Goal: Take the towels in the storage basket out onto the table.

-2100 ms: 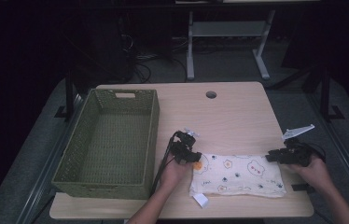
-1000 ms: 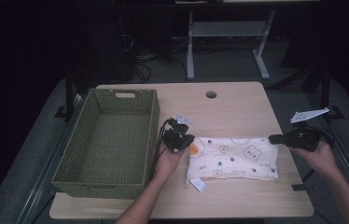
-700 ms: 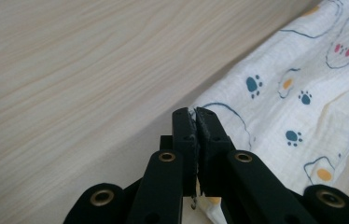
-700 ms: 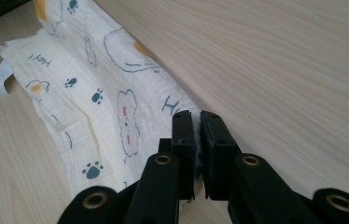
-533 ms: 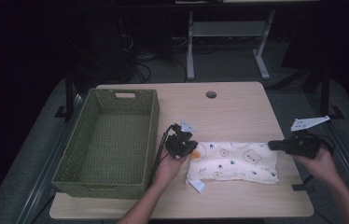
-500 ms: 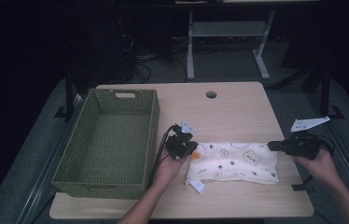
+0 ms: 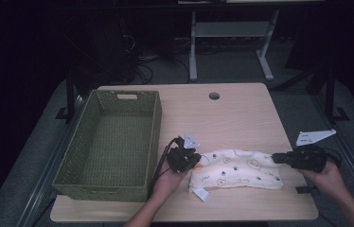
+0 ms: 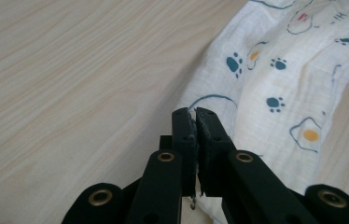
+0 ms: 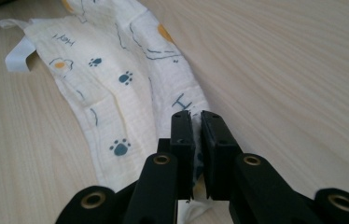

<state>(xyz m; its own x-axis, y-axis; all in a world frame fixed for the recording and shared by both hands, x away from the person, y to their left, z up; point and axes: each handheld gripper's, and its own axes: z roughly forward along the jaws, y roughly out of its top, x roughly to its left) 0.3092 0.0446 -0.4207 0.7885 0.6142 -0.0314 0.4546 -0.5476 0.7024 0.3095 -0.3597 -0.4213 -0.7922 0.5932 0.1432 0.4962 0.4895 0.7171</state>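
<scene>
A pale wooden table (image 7: 241,118) is seen from above, with a green woven basket (image 7: 113,139) at its left. A white printed cloth (image 7: 236,171) is stretched along the table's near edge between the left gripper (image 7: 195,160) and the right gripper (image 7: 279,158). In the gripper views, each cloth end is pinched by closed fingers (image 8: 184,128), and paw prints become legible.

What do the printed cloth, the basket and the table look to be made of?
Cloth: thin, soft woven cotton by the look, matte, crinkled, with paw prints. Basket: green wicker-like weave, fibre or plastic unclear. Table: pale wood-grain top, smooth, probably laminate.
</scene>
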